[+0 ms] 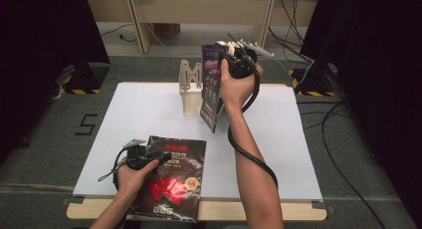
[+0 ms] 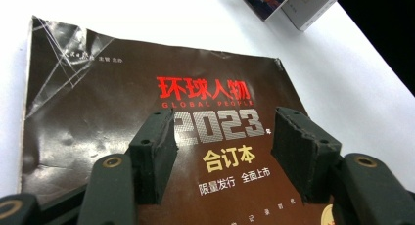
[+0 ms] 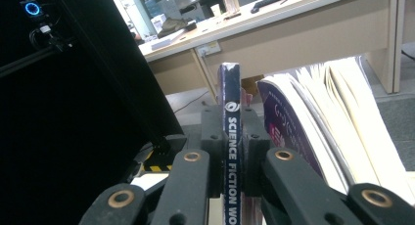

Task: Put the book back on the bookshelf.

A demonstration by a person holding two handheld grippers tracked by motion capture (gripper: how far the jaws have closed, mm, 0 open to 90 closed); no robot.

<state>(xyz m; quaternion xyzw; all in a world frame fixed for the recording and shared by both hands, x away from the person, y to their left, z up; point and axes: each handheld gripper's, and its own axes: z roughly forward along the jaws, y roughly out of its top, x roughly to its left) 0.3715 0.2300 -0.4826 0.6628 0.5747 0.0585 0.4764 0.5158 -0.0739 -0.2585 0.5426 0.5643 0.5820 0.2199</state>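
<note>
Right tongs point(image 3: 230, 151) pinching purple magazine point(image 1: 211, 84) by its spine, upright; left tongs point(image 2: 222, 156) spread just above dark magazine point(image 2: 147, 117) lying flat.

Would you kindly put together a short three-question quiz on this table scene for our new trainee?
1. True or false: the right hand-held gripper is shut on the purple magazine.
2. Where does the dark magazine lie: A) flat at the table's near edge, B) in the wooden stand, C) on the floor?
3. Fill in: the left hand-held gripper hovers over the dark magazine with its jaws ____.

Key: 1 true; 2 A; 3 open.
</note>
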